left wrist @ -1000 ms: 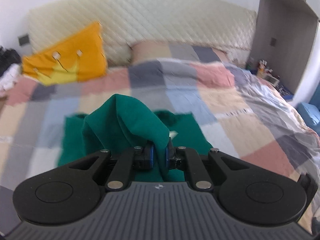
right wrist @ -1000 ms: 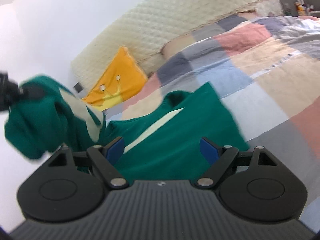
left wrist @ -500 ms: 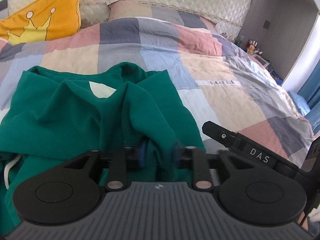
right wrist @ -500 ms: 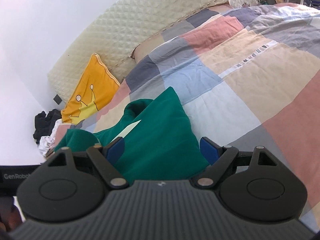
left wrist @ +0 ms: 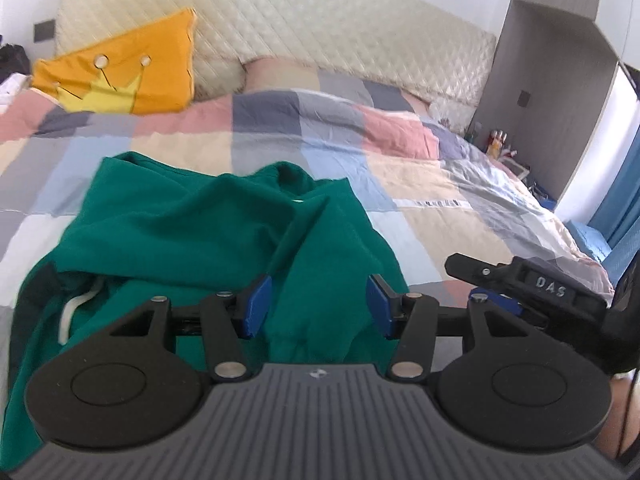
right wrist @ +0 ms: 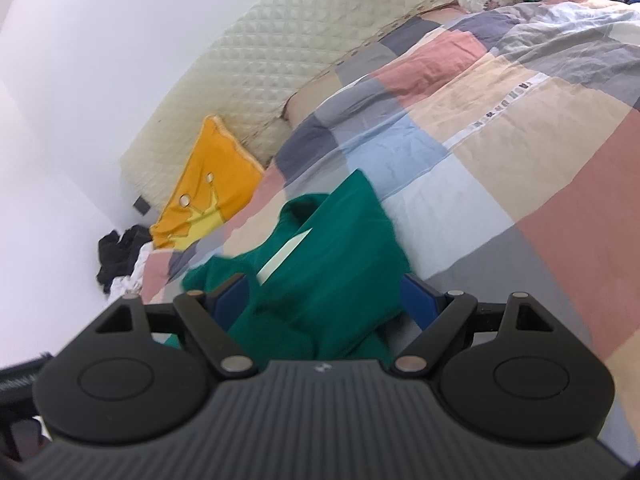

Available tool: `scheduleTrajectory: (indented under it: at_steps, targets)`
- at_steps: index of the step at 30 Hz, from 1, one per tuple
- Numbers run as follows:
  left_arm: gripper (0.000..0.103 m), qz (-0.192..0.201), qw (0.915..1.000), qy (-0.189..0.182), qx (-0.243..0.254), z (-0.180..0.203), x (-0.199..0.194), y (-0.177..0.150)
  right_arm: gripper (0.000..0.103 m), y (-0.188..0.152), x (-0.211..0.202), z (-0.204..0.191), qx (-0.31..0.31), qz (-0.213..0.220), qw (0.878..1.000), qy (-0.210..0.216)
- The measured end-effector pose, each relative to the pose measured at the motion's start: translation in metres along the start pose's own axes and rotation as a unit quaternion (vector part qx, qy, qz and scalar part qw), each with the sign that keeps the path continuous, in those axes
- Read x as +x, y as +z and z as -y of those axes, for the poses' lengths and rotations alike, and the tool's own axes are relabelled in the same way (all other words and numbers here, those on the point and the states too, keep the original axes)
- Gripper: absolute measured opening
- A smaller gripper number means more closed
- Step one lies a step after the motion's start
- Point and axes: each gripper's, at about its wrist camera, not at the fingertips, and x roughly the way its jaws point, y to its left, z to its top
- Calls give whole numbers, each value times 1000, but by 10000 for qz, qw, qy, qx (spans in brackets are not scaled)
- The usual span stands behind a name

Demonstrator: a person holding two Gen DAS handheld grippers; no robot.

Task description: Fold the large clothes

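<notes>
One garment is seen, a green sweater (left wrist: 224, 232), and it lies on the bed (left wrist: 440, 184) near the front edge, over the checked quilt. It is not yet folded into a flat, tidy shape: the cloth is heaped, with raised ridges and a pale inner patch (right wrist: 285, 256) showing between two layers. Some part seems already laid over toward the middle, but this is only a judgement, since the outline is not clear.

The left tongs (left wrist: 318, 306) are spread, with green cloth lying between the blue pads but not pinched. The right tongs (right wrist: 320, 300) are also spread wide, and a fold of the sweater is between them, not gripped as far as can be seen.

Most of the work is judged to remain: the heap must be smoothed, the sides brought in, and the body folded over. A yellow pillow (left wrist: 128, 76) leans against the headboard (left wrist: 320, 28), well apart from the sweater.
</notes>
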Motion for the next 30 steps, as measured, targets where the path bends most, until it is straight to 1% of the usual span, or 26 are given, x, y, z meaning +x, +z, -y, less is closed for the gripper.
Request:
scheduleTrajectory:
  at_steps: [6,11,15,17,19,21,23,25,26,27,28,29,30]
  targets:
    - [58,439,9989,142,89,-15,-30,-33,84,-28,-17,-26,-269,-227,9989,316]
    - [58,683,9970,312,166,-35,-38,-50,84,-51,-9,-54,-688,-440,9955,478]
    - [58,745,9965,392,0,-64,-38,-54,84,-69,7,-71,-885,-602,9927,549]
    - [58,784,9958,426,-201,-80,-38,-55,84,-78,16,-81,-1125,-658,9900,541]
    - [58,837,9947,400,-439,-96,-36,-58,84,-87,26,-91,-1469,-693,9858,423]
    - [58,813,9941,499,-509,-108,-30,-60,84,-95,38,-99,-1770,-652,9820,116]
    - [58,745,9943,622,-437,-114,-22,-63,83,-99,47,-99,-1842,-592,9810,-166]
    - [58,665,9946,657,-442,-121,-14,-65,83,-98,53,-96,-1863,-470,9809,-289]
    - [58,630,9948,639,-490,-124,-10,-66,77,-97,54,-95,-1848,-407,9815,-280]
    - [58,607,9948,607,-546,-127,-7,-67,68,-95,54,-96,-1836,-343,9821,-263]
    - [58,582,9949,580,-589,-130,-4,-68,63,-93,52,-98,-1860,-253,9819,-254]
    - [58,563,9948,570,-622,-133,-2,-69,52,-92,48,-101,-1922,-155,9809,-270]
    - [58,552,9948,572,-643,-134,-1,-70,47,-90,44,-105,-1988,-50,9795,-305]
